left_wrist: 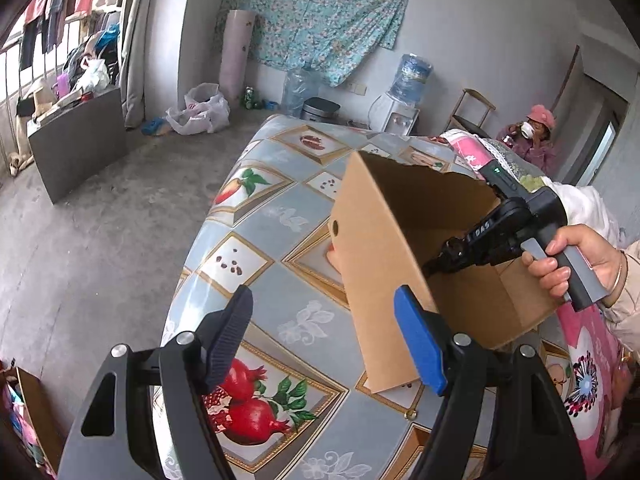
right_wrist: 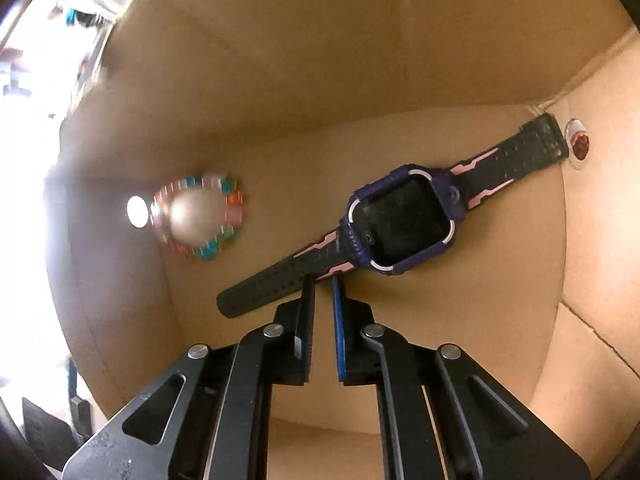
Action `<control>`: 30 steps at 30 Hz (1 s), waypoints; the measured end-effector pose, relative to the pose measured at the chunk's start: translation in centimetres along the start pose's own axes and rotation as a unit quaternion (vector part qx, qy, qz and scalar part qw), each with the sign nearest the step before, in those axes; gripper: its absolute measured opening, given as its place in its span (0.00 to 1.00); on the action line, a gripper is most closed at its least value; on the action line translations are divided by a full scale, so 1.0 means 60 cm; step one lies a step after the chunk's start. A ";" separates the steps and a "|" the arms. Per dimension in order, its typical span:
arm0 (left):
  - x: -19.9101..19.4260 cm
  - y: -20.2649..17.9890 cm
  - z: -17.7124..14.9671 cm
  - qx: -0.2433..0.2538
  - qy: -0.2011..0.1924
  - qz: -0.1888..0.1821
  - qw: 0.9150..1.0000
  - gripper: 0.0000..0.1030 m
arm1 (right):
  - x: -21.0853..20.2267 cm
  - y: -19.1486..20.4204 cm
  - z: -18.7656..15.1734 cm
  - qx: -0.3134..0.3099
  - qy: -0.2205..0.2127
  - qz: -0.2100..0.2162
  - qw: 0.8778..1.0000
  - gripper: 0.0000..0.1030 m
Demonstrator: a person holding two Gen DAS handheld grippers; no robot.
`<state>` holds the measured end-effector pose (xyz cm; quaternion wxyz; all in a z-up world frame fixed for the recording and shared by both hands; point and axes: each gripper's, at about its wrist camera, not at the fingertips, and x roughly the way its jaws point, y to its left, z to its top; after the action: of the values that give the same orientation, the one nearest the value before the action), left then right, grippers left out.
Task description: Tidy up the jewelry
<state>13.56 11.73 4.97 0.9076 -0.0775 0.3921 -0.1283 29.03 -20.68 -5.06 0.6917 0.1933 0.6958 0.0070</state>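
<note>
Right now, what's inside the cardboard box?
Inside the cardboard box: a purple smartwatch and a multicolored beaded bracelet on the floor. The right gripper hides the floor nearest the camera.

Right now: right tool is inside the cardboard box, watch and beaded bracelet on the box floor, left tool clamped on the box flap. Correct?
One error: the left tool is open, its fingers straddling the cardboard box flap, as the left wrist view shows. The rest holds: right tool inside the box, watch and beaded bracelet on its floor.
</note>
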 end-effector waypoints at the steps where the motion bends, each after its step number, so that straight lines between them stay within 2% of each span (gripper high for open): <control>1: 0.000 0.003 -0.003 -0.002 0.001 0.000 1.000 0.69 | -0.002 0.000 0.004 0.005 -0.009 0.003 1.000 0.07; 6: -0.007 0.005 -0.013 -0.006 0.004 -0.004 1.000 0.69 | -0.010 -0.006 0.019 0.026 -0.041 0.013 0.999 0.07; 8: -0.013 0.004 -0.017 -0.004 0.001 -0.004 1.000 0.69 | -0.014 -0.002 0.020 0.019 -0.047 0.012 0.999 0.11; 9: -0.016 0.004 -0.019 -0.004 0.000 -0.005 1.000 0.69 | -0.017 -0.002 0.018 0.017 -0.048 0.013 0.999 0.15; 11: -0.020 0.007 -0.022 -0.006 -0.003 -0.008 1.000 0.70 | -0.038 0.001 0.006 0.012 -0.060 0.001 0.998 0.35; 14: -0.032 0.010 -0.032 -0.009 -0.014 -0.017 1.000 0.73 | -0.092 0.001 -0.025 -0.014 -0.097 0.008 0.995 0.37; 18: -0.045 0.009 -0.054 -0.004 -0.021 -0.031 0.999 0.74 | -0.210 0.015 -0.107 -0.055 -0.180 0.048 0.981 0.46; 21: -0.050 0.001 -0.071 0.000 -0.024 -0.053 0.998 0.75 | -0.287 0.004 -0.202 -0.102 -0.268 0.071 0.955 0.56; 23: -0.050 -0.016 -0.085 0.014 -0.024 -0.076 0.997 0.77 | -0.307 -0.011 -0.265 -0.114 -0.303 0.069 0.944 0.61; 25: -0.040 -0.041 -0.095 0.040 -0.020 -0.081 0.996 0.78 | -0.289 -0.023 -0.316 -0.111 -0.323 0.060 0.938 0.61; 27: -0.022 -0.068 -0.101 0.069 -0.013 -0.058 0.996 0.78 | -0.273 -0.044 -0.352 -0.086 -0.337 0.043 0.937 0.61; 30: 0.012 -0.102 -0.105 0.104 -0.003 -0.025 0.994 0.78 | -0.236 -0.104 -0.362 -0.026 -0.333 0.032 0.942 0.61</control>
<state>8.38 5.42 1.65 0.9086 0.0069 0.3718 -0.1903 6.01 -24.78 7.73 0.8880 0.1888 0.4190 -0.0178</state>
